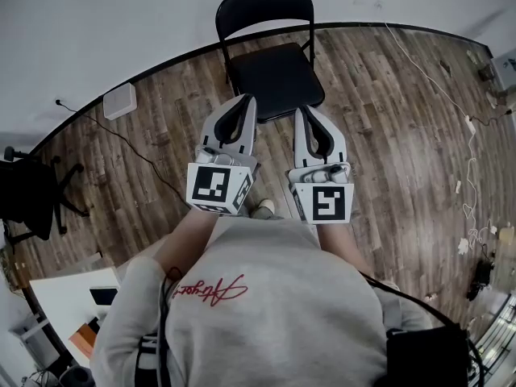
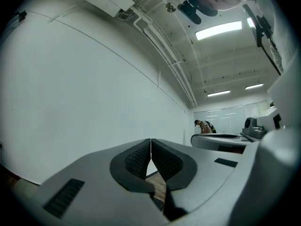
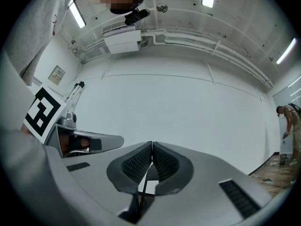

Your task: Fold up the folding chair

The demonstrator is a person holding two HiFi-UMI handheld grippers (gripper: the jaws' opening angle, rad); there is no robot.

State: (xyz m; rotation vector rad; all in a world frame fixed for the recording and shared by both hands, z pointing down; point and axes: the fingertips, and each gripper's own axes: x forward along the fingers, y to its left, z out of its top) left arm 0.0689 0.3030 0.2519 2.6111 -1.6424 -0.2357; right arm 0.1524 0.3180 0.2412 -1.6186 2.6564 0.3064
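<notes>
Past grey sweatshirt [image 1: 266, 297], black folding chair [image 1: 274, 75], unfolded, upright.

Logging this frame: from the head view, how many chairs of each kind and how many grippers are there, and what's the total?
Folding chair, black, open: 1
Other chair, black, at the left edge: 1
Grippers: 2, the left gripper and the right gripper, both shut and empty
Total: 4

Lab-like workroom: bare white wall [image 2: 84, 88], strip lights [image 2: 218, 29], ceiling pipes [image 2: 164, 55], cables [image 1: 427, 71] across wood-plank floor [image 1: 387, 135].
</notes>
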